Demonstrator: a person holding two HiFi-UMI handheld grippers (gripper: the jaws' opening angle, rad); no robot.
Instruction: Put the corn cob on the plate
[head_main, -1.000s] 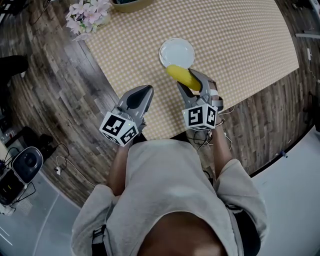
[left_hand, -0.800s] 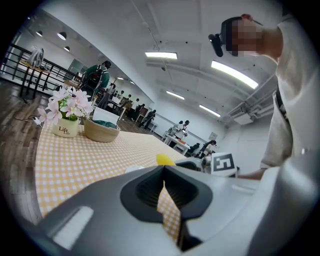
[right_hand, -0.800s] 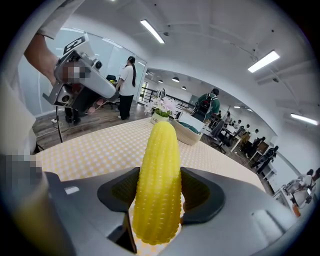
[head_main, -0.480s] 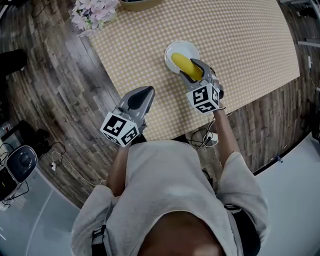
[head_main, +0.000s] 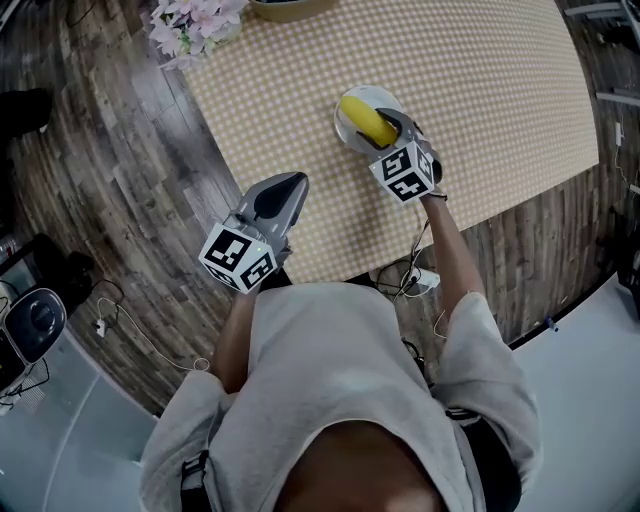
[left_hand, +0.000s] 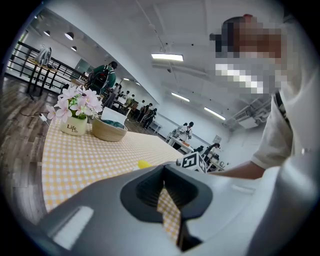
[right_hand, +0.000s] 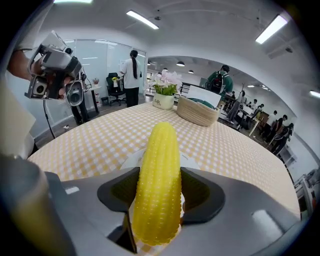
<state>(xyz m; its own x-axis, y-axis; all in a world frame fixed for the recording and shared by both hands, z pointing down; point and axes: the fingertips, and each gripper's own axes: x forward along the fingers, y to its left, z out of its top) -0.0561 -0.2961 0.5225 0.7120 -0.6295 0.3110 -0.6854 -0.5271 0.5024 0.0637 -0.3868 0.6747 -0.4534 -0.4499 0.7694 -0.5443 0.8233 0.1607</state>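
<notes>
A yellow corn cob (head_main: 365, 120) is clamped between the jaws of my right gripper (head_main: 388, 135), which is shut on it. It hangs tilted downward over the small white plate (head_main: 343, 128) on the checked tablecloth. In the right gripper view the corn cob (right_hand: 157, 180) fills the middle, with the plate (right_hand: 131, 159) showing just beneath it; whether they touch I cannot tell. My left gripper (head_main: 284, 188) hovers over the cloth's near edge, left of the plate, shut with nothing in it. In the left gripper view its jaws (left_hand: 167, 200) leave only a thin slit.
A pot of pink flowers (head_main: 195, 25) and a woven basket (head_main: 280, 8) stand at the far side of the tablecloth (head_main: 480, 90). Wooden table top (head_main: 150, 170) surrounds the cloth. People and desks fill the room behind.
My right gripper has carried the corn cob forward and down, from the plate's near edge to over the plate. The left gripper has stayed where it was.
</notes>
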